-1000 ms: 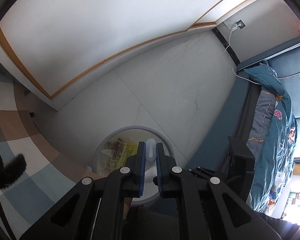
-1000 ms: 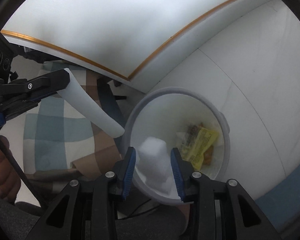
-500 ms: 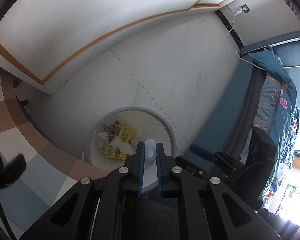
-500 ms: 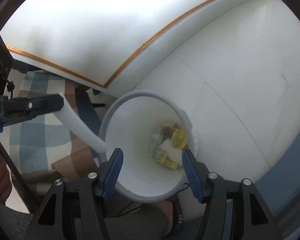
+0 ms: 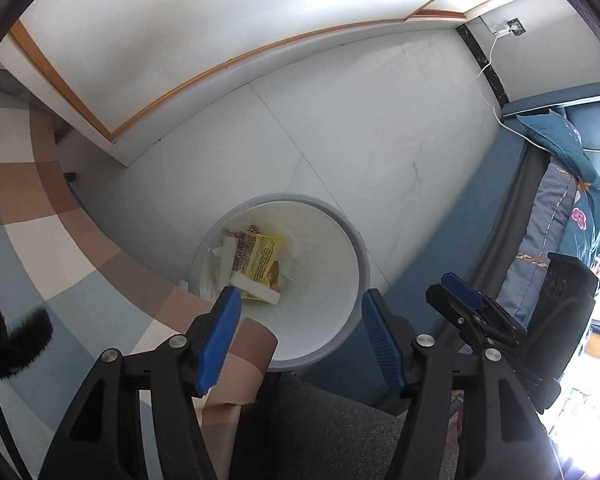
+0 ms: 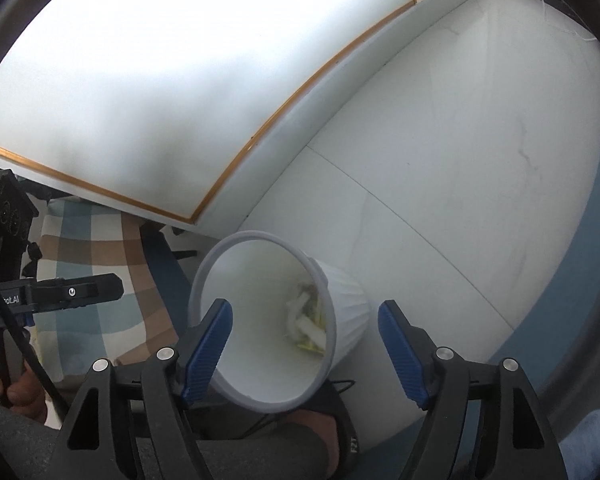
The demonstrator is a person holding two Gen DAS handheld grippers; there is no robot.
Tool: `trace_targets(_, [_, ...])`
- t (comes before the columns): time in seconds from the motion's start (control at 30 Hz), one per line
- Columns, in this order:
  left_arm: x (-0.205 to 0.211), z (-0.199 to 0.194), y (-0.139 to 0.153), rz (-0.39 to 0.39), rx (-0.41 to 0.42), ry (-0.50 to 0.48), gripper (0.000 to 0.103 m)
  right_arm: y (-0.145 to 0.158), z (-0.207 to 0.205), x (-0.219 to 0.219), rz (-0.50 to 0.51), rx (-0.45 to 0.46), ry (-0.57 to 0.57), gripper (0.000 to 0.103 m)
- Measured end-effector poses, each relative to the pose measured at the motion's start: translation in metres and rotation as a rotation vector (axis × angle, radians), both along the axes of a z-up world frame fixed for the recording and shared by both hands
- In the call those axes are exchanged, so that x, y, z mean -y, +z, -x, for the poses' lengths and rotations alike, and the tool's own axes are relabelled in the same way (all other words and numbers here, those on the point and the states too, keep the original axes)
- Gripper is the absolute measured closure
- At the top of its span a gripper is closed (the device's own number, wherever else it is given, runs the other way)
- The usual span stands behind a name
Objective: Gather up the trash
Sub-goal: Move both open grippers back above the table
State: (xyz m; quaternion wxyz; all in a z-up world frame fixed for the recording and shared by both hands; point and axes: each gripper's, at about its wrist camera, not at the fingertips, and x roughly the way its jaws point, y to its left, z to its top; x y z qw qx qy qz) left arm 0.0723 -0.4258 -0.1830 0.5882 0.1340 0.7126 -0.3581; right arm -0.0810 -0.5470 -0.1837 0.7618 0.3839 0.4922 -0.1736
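Note:
A white ribbed trash bin (image 5: 340, 236) (image 6: 346, 292) stands on the pale floor. At its bottom lie a yellow wrapper (image 5: 262, 258), white foam pieces (image 5: 256, 290) and crumpled white scraps (image 6: 306, 320). My left gripper (image 5: 300, 336) hangs above the bin's near rim, its jaws opening with nothing between them. My right gripper (image 6: 304, 348) is over the bin too, jaws opening and empty. The right gripper (image 5: 466, 306) shows at the right of the left wrist view. The left gripper's finger (image 6: 80, 290) shows at the left of the right wrist view.
A checked blue, brown and white cloth (image 5: 40, 240) covers a surface left of the bin. A white wall panel with a wooden trim (image 5: 220, 68) rises behind. A blue bed with a floral quilt (image 5: 560, 216) stands to the right. A hand (image 6: 4, 384) and dark trousers (image 5: 320, 432) are below.
My left gripper let go of the long white foam piece, which now lies in the bin. My right gripper released its white lump earlier, opened wider and drew back up from the bin.

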Motion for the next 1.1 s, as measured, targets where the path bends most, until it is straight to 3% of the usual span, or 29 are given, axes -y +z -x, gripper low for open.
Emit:
trace_targets(0.2, [-0.022, -0.003, 0.022, 0.031, 0.103, 0.071, 0.028, 0.014, -0.004, -0.010, 0.008, 0.024, 0.022, 0.024])
trace_targets(0.47, [-0.047, -0.004, 0.058, 0.055, 0.227, 0.126, 0.027, 0.038, -0.010, -0.023, 0.011, 0.053, 0.063, 0.020])
trace_targets(0.67, [-0.082, -0.007, 0.100, 0.112, 0.343, 0.231, 0.027, 0.067, -0.014, -0.034, 0.041, 0.091, 0.082, 0.019])
trace_targets(0.93, [-0.137, -0.010, 0.176, 0.192, 0.581, 0.400, 0.026, 0.147, -0.034, -0.049, 0.100, 0.256, 0.134, 0.019])
trace_targets(1.1, [-0.179, -0.013, 0.208, 0.221, 0.683, 0.498, 0.026, 0.204, -0.049, -0.074, 0.166, 0.362, 0.181, 0.017])
